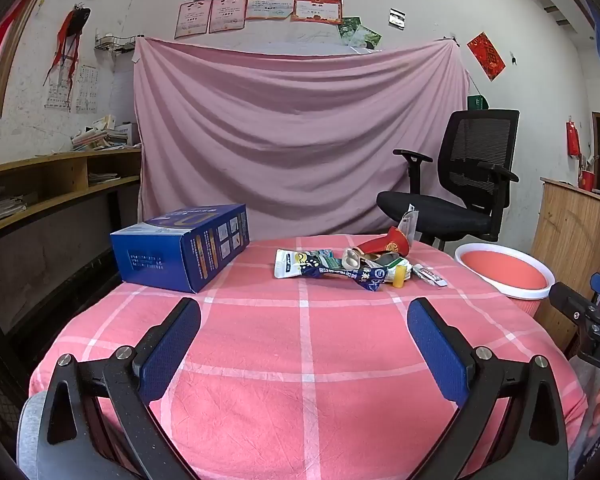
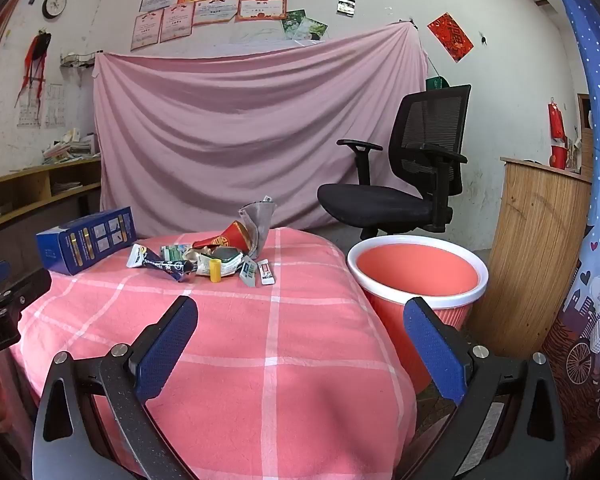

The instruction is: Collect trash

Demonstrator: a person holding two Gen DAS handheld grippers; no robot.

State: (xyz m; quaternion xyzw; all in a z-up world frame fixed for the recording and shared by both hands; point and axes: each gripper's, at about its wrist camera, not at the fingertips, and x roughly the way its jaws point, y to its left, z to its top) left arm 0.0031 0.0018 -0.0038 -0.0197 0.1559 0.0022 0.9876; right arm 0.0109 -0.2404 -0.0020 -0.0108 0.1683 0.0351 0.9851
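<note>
I see the trash (image 1: 352, 266) piled at centre frame on the pink checked cloth (image 1: 308, 360), with a blue box (image 1: 180, 246) to its left, an orange bin (image 2: 416, 276) beside the table at right, and a black chair (image 2: 400, 172) behind. Nothing lies between the tools and the pile. The left gripper (image 1: 304, 316) and right gripper (image 2: 300, 314) both stand fully apart at lower frame, holding and touching nothing.
</note>
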